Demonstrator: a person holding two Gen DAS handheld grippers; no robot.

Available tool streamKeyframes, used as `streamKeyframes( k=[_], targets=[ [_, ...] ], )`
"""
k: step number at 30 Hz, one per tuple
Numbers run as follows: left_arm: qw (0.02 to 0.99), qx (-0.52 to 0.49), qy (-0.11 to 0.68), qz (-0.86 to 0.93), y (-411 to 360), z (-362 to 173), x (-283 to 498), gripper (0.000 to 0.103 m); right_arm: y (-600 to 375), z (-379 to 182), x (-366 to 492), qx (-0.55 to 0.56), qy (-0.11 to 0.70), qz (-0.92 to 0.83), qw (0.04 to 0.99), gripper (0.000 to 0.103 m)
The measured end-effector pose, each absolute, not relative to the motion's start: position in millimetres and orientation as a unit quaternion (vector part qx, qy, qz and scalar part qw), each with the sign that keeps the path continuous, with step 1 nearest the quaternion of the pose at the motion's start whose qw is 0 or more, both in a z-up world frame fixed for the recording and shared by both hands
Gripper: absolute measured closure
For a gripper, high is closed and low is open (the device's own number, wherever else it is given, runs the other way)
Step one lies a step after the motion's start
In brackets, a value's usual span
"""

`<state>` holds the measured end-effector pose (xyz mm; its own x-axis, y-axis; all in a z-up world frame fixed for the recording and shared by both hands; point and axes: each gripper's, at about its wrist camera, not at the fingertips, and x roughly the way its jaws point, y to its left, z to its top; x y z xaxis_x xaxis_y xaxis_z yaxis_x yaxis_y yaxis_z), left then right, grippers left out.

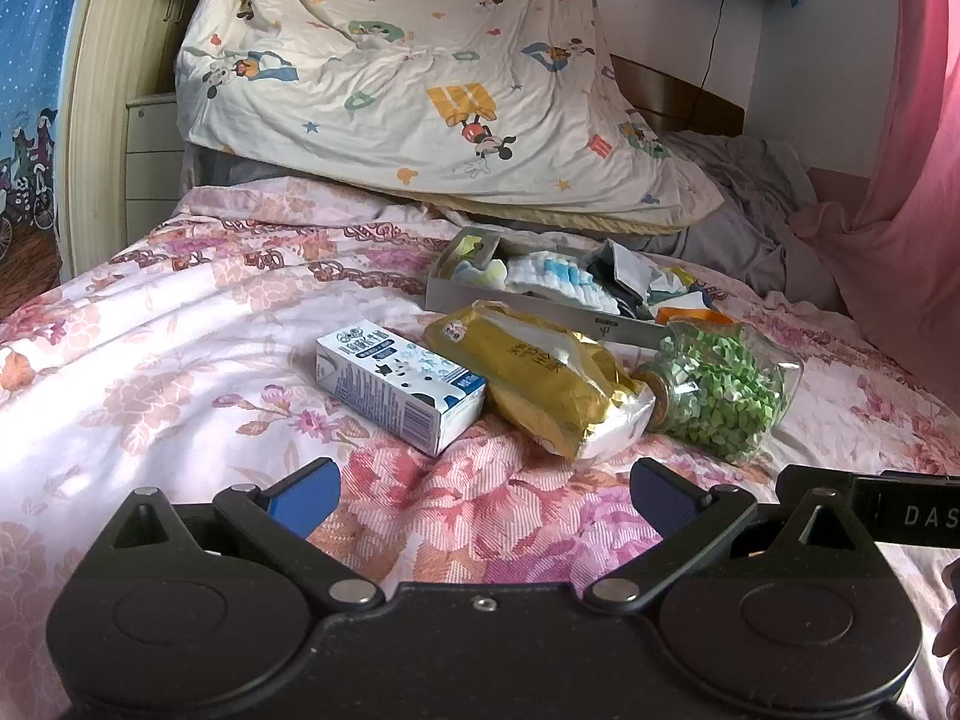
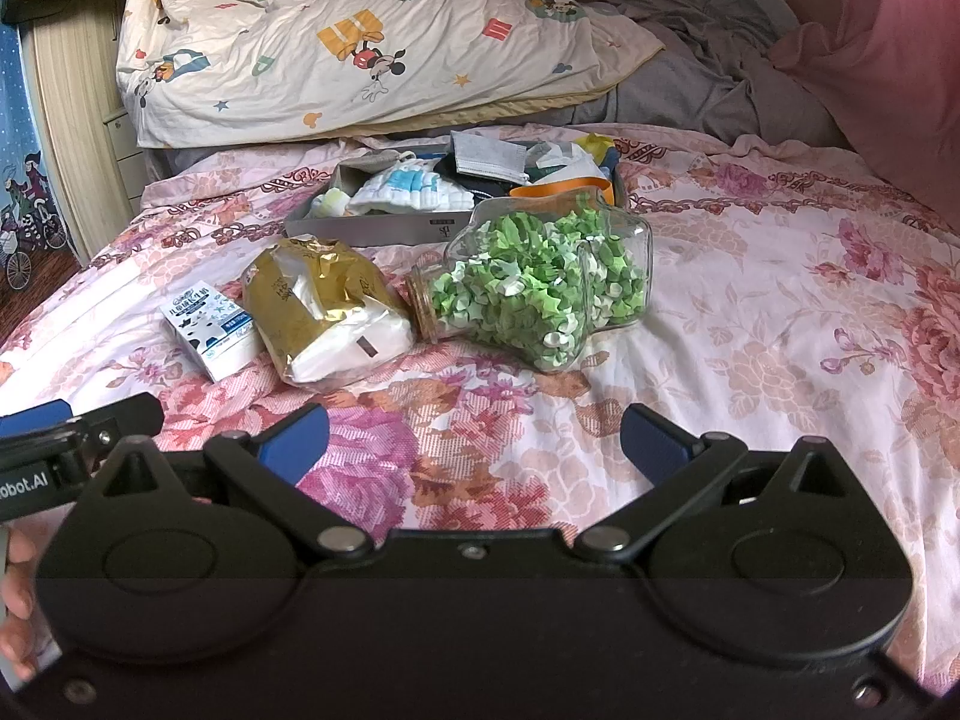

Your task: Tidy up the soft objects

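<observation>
i hold my left gripper (image 1: 483, 495) and right gripper (image 2: 474, 441) wide apart and empty above the pink floral bedspread (image 2: 750, 324). the shallow grey cardboard tray (image 2: 378, 232) already carries folded cloths and masks. the crinkled gold tissue pack (image 2: 324, 312) lies outside it, touching the white milk carton (image 2: 207, 327) and beside the clear star-shaped jar of green paper stars (image 2: 540, 294), so i judge sorting partly done.

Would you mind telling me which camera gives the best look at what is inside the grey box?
The right wrist view: it looks down into the grey box, showing folded cloths and a face mask. The left wrist view sees the grey box from a lower angle, so its near wall hides much of the contents.
</observation>
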<state>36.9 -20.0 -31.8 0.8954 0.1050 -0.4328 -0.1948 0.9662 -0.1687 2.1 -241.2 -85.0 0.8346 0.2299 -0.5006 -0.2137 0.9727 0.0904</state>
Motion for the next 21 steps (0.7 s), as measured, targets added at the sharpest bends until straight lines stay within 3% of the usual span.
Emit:
streamKeyframes(
  k=[21],
  targets=[
    [0.971,-0.108,0.205,0.063,-18.3,-26.7,34.4,0.001,-240.8,-84.8,2.0,0.015,0.264,0.115,0.958,0.001]
  ],
)
